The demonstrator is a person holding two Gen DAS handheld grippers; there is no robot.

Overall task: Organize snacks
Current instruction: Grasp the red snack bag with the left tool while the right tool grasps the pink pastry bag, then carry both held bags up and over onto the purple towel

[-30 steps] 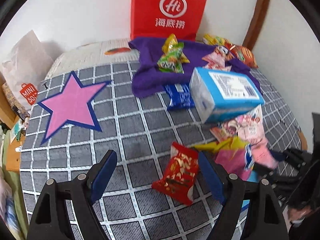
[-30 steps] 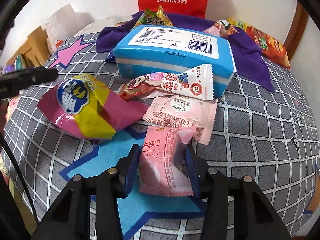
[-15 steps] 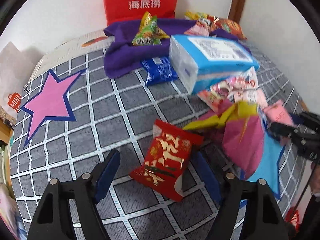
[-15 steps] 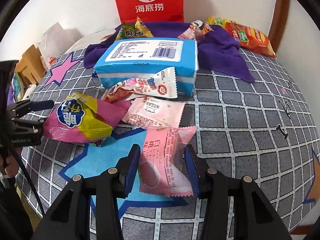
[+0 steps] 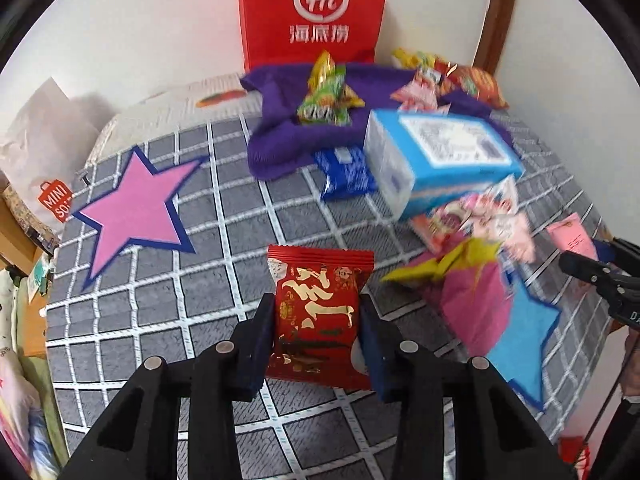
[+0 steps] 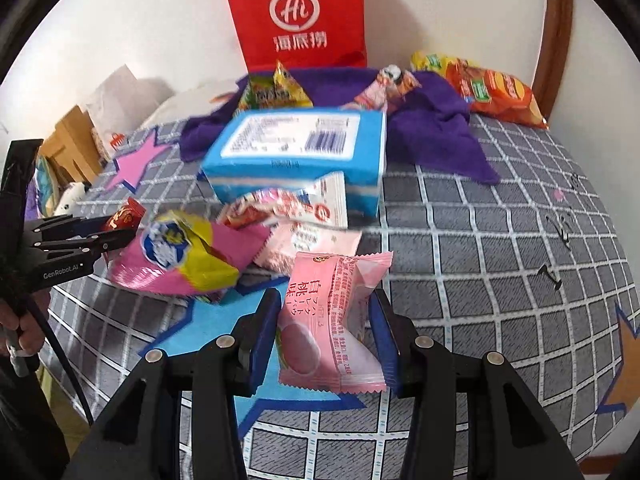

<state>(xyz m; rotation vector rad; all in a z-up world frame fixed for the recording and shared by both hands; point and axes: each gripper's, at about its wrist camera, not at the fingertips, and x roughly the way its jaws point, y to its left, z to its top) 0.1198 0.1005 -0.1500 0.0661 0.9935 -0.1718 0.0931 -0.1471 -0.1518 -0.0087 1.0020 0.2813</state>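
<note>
The left tool point(image 5: 318, 326) has just closed, pinching a red snack packet point(image 5: 320, 312) at lower centre; it seems lifted off the bed point(image 5: 160, 312). The right tool point(image 6: 324, 328) pinches a pink packet point(image 6: 332, 320).

My left gripper's point(image 5: 318, 338) pads covered both side edges of the red snack packet point(image 5: 320, 312). The blue box point(image 5: 436, 160) was motion-blurred, its label unreadable, and it hid part of the dark blue packet point(image 5: 344, 174). My hand point(image 6: 18, 332) was cut off at the left edge.
</note>
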